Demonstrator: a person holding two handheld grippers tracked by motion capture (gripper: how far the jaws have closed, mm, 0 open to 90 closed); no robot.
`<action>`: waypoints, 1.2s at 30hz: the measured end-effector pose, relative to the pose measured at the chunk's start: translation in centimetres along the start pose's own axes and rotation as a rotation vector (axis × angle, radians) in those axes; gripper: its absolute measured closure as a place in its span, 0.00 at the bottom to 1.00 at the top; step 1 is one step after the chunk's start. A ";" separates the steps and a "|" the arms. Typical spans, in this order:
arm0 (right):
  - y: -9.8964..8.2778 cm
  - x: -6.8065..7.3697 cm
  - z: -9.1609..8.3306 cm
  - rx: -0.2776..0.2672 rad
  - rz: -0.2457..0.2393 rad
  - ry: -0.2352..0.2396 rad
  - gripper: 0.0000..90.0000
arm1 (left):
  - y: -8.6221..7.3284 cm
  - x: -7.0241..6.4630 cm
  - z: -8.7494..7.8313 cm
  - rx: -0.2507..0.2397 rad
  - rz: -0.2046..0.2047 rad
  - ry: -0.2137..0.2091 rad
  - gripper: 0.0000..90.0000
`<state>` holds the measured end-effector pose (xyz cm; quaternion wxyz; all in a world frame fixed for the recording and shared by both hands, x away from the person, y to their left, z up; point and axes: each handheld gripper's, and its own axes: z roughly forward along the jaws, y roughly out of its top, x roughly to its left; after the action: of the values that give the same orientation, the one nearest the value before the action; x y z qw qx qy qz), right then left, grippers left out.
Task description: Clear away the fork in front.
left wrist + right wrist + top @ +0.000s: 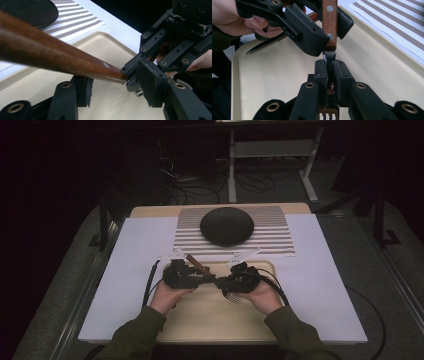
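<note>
A fork with a wooden handle [196, 263] is held between both grippers above a beige tray [215, 320]. My left gripper [207, 279] has its jaws on both sides of the riveted handle [329, 22], which runs up to the left in the left gripper view [75, 62]. My right gripper [329, 63] is shut on the fork's metal neck just below the handle, with the tines [327, 116] toward its camera. The two grippers meet tip to tip. A dark knife blade [265, 43] shows under the left hand; what it rests on is hidden.
A dark round dome [226, 225] sits on a striped placemat [280, 240] beyond the tray. A white sheet [130, 270] covers the table on both sides. Table legs and cables stand on the dark floor farther back.
</note>
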<state>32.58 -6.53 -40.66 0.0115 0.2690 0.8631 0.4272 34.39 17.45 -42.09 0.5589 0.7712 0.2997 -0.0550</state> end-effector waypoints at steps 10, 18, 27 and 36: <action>0.1 0.3 0.3 0.002 -0.012 0.001 0.90 | 0.0 0.1 -0.2 -0.011 -0.012 -0.027 0.70; 0.2 0.5 0.5 0.002 -0.019 0.003 0.90 | 0.1 0.1 -0.3 -0.021 -0.019 -0.044 0.79; 0.3 0.5 0.4 -0.008 -0.026 0.003 0.90 | 0.2 0.2 -0.4 -0.044 -0.044 -0.081 0.85; 0.5 0.7 0.3 -0.018 -0.037 0.007 0.91 | 0.5 0.1 -0.5 -0.042 -0.069 -0.109 0.88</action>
<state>32.27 -5.74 -40.36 0.0187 0.2514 0.8641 0.4357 34.62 17.88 -41.53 0.5882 0.7443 0.2965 -0.1100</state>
